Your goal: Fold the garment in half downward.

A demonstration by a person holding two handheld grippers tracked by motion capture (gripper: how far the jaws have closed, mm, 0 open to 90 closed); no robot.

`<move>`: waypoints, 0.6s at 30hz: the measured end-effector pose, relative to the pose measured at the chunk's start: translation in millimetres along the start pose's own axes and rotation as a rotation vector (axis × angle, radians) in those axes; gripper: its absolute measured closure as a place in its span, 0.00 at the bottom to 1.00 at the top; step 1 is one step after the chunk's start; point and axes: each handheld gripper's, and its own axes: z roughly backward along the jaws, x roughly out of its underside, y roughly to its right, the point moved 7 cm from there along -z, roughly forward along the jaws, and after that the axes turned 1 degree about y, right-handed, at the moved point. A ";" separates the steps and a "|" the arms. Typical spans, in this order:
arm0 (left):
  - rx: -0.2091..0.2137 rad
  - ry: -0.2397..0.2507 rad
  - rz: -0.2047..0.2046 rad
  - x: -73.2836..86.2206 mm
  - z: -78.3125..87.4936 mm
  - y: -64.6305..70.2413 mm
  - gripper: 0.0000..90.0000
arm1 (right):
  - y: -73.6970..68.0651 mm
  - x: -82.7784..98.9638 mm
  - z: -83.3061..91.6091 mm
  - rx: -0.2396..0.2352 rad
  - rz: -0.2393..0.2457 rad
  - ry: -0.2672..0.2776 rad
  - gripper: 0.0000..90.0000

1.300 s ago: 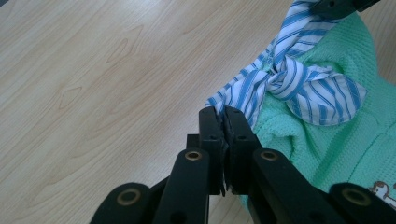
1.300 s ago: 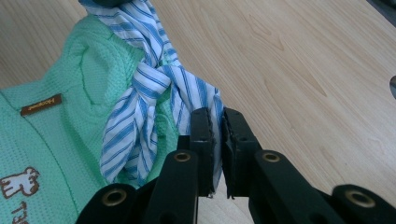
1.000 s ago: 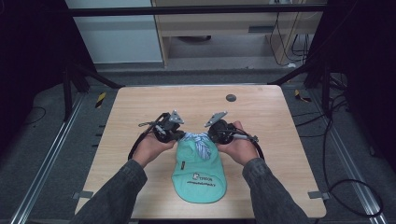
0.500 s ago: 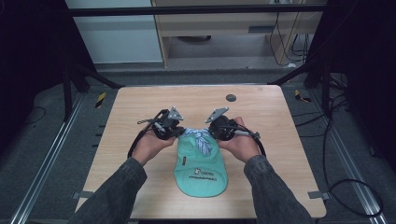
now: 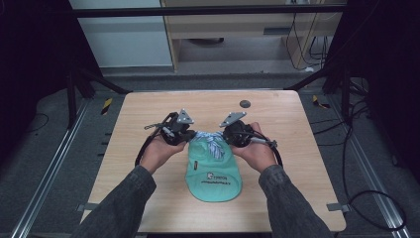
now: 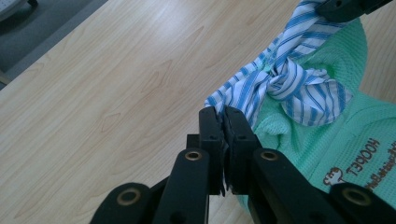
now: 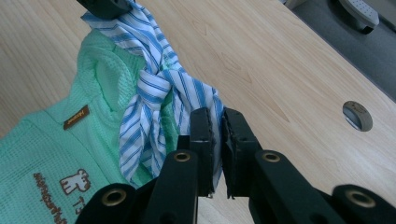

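Note:
A mint-green small garment (image 5: 214, 174) with a printed logo lies flat on the wooden table (image 5: 148, 114). A blue-and-white striped scarf (image 5: 211, 144) is knotted at its collar. My left gripper (image 5: 190, 137) is shut on the scarf's left end, and my right gripper (image 5: 225, 137) is shut on its right end. In the left gripper view the jaws (image 6: 223, 113) pinch striped cloth (image 6: 289, 88) beside the green garment (image 6: 359, 140), with the right gripper (image 6: 345, 7) at the top. In the right gripper view the gripper (image 7: 214, 115) clamps the scarf (image 7: 154, 93) next to the garment (image 7: 42, 140).
A round dark cable hole (image 5: 244, 103) sits in the table behind the grippers, also seen as a grommet (image 7: 357, 115). Bare wood surrounds the garment. Metal frame rails and cables run past the table's edges on the floor.
The garment has slid a little toward the far side of the table, drawn by the scarf. Both grippers stay shut on the scarf ends and have shifted slightly farther away.

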 end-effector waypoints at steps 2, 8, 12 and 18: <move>-0.004 0.002 -0.003 -2.0 0.7 0.2 0.97 | 0.9 0.0 0.4 0.000 0.000 0.002 0.93; -0.009 0.010 -0.012 -10.5 1.3 -0.4 0.97 | 6.3 -1.4 5.5 0.014 -0.012 0.012 0.93; -0.014 0.011 -0.013 -13.1 1.6 -0.5 0.97 | 8.0 -2.6 7.8 0.017 -0.009 0.010 0.93; -0.014 0.017 -0.017 -14.4 2.3 0.2 0.97 | 9.9 -2.4 9.1 0.019 -0.018 0.014 0.93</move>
